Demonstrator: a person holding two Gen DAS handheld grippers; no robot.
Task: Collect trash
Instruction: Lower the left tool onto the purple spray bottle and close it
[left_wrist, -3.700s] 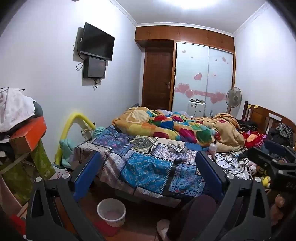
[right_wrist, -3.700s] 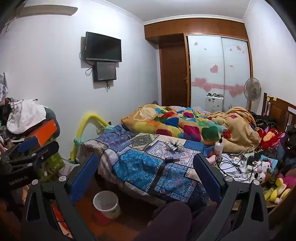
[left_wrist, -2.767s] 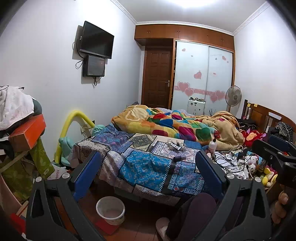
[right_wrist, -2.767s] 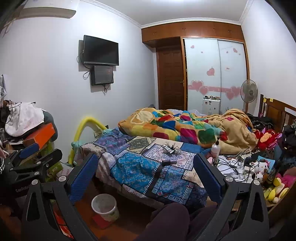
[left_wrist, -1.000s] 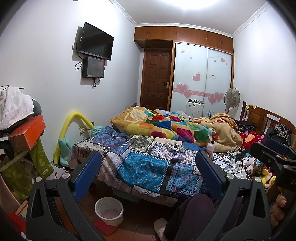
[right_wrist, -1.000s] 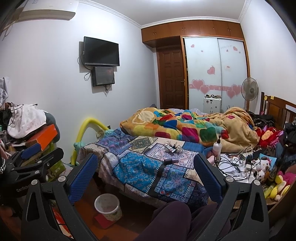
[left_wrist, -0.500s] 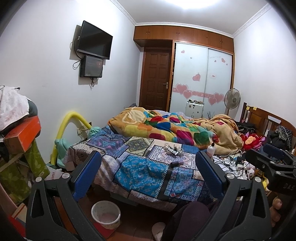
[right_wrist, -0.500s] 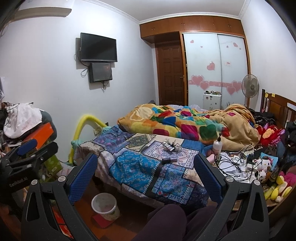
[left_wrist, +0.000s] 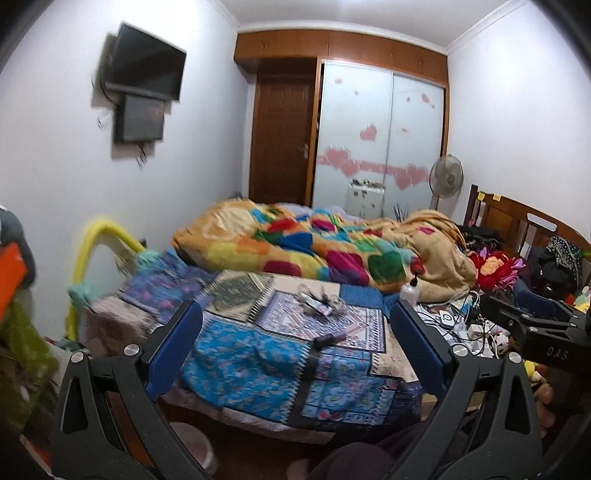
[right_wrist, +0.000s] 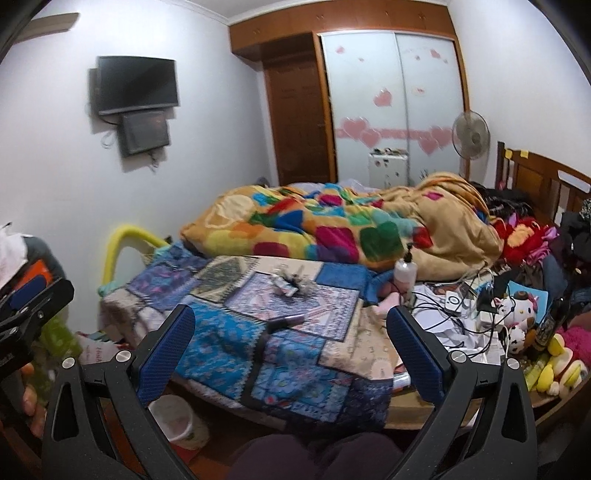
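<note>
A pile of crumpled wrappers (left_wrist: 318, 302) lies on the patchwork bedspread (left_wrist: 243, 354); it also shows in the right wrist view (right_wrist: 290, 284). A dark tube-like item (left_wrist: 330, 338) lies nearer on the spread, and shows in the right wrist view (right_wrist: 284, 322). A white waste bin (right_wrist: 177, 424) stands on the floor below the bed's near corner. My left gripper (left_wrist: 293, 347) is open and empty, well short of the bed. My right gripper (right_wrist: 290, 349) is open and empty too.
A colourful quilt (left_wrist: 303, 247) is heaped at the far end of the bed. A white pump bottle (right_wrist: 404, 271), tangled cables and chargers (right_wrist: 454, 306) and soft toys (right_wrist: 513, 314) crowd the right. Piled clothes and an orange box (left_wrist: 11, 269) stand left.
Both grippers have moved forward toward the bed, so the bedspread and wrappers look larger. The bin has slid to the lower edge of both views. Both jaws stay open.
</note>
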